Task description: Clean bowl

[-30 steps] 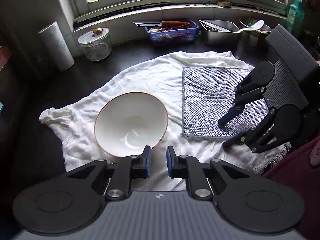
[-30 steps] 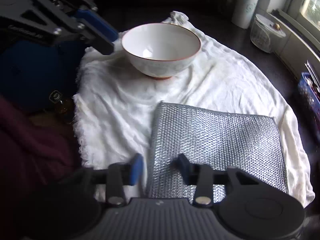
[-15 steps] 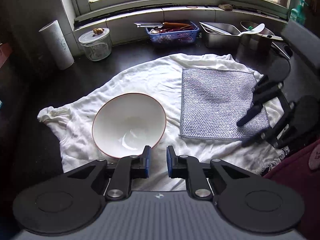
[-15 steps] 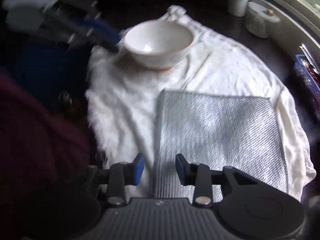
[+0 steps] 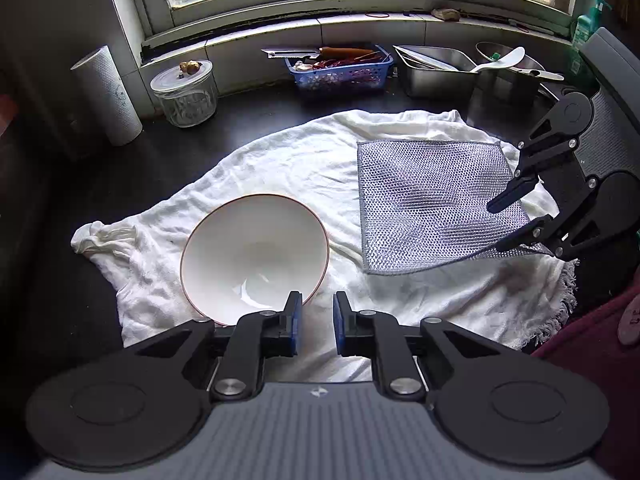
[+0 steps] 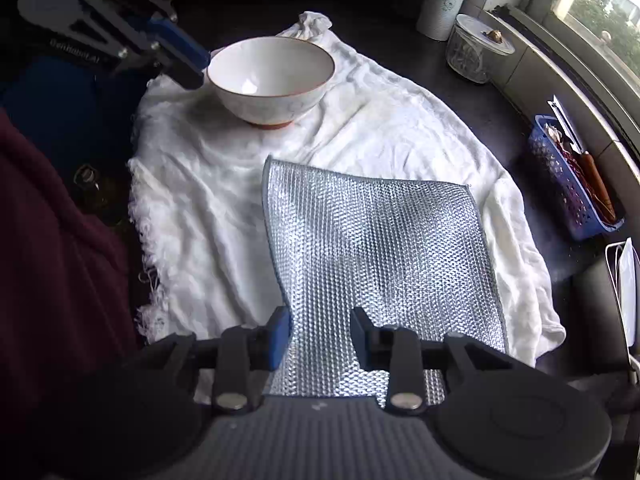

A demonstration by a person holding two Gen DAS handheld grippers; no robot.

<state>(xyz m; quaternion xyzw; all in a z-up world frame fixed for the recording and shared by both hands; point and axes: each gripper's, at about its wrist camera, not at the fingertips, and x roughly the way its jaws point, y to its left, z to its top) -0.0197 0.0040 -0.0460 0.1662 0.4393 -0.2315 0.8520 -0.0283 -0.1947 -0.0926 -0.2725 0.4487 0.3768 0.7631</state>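
Observation:
A white bowl (image 5: 254,252) with a thin red rim stands upright on a white cloth (image 5: 280,168); it also shows in the right wrist view (image 6: 270,76). A silver mesh scrubbing cloth (image 5: 432,204) lies flat to the bowl's right, also in the right wrist view (image 6: 376,248). My left gripper (image 5: 316,322) is open and empty, its fingertips at the bowl's near rim. My right gripper (image 6: 320,330) is open, its fingers straddling the mesh cloth's near edge, which is lifted slightly; it also shows in the left wrist view (image 5: 508,224).
At the back along the windowsill stand a paper towel roll (image 5: 106,96), a glass jar (image 5: 185,94), a blue basket (image 5: 340,70) with utensils, and steel trays (image 5: 436,68) with a white spoon. The dark counter (image 5: 80,184) surrounds the cloth.
My right gripper has come back in over the mesh cloth's near edge, and that edge is now raised. My left gripper has stayed near the bowl's rim.

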